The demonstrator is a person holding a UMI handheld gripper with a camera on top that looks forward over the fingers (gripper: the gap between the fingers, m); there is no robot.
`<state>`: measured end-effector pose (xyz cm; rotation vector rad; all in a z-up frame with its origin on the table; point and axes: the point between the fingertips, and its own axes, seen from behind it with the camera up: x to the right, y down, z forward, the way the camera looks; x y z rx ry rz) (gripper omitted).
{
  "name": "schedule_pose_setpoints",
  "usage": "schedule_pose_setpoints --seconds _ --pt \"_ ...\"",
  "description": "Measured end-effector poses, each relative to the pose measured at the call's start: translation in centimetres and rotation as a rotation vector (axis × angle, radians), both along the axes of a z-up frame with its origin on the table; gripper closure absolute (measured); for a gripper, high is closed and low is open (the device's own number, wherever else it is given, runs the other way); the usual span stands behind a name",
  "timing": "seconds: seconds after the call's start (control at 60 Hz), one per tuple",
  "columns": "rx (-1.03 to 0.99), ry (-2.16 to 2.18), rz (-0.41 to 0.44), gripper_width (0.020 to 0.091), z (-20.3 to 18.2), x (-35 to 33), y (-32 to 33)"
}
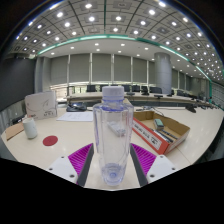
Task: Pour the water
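A clear plastic bottle (112, 135) with a pale cap stands upright between my fingers, its base just above the beige table (70, 150). My gripper (112, 162) is shut on it, the magenta pads (84, 158) pressing on both of its sides. To the left, beyond the fingers, a small white cup (30, 127) stands on the table, with a red round coaster (51, 141) beside it.
An open cardboard box (167, 131) with red and white contents lies to the right of the bottle. A white box (40, 103) and a dark object (76, 105) sit farther back on the left. Office desks and windows lie beyond.
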<state>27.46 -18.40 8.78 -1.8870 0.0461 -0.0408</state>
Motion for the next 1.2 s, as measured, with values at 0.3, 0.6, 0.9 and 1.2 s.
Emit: schedule_pose_setpoints --seconds 0.3,0.6,0.9,1.2 --pt "0.001 -0.060 -0.011 0.0711 -0.7 0.5 1.6" --pt "-0.025 -0.293 -0.041 0.0740 4.1 -1.7 4.4" --pt "0.069 -0.810 -0.024 0.0742 15.5 -13.8 9.8" --pt "0.126 -1.403 0.126 0.0743 17.2 -28.7 15.4"
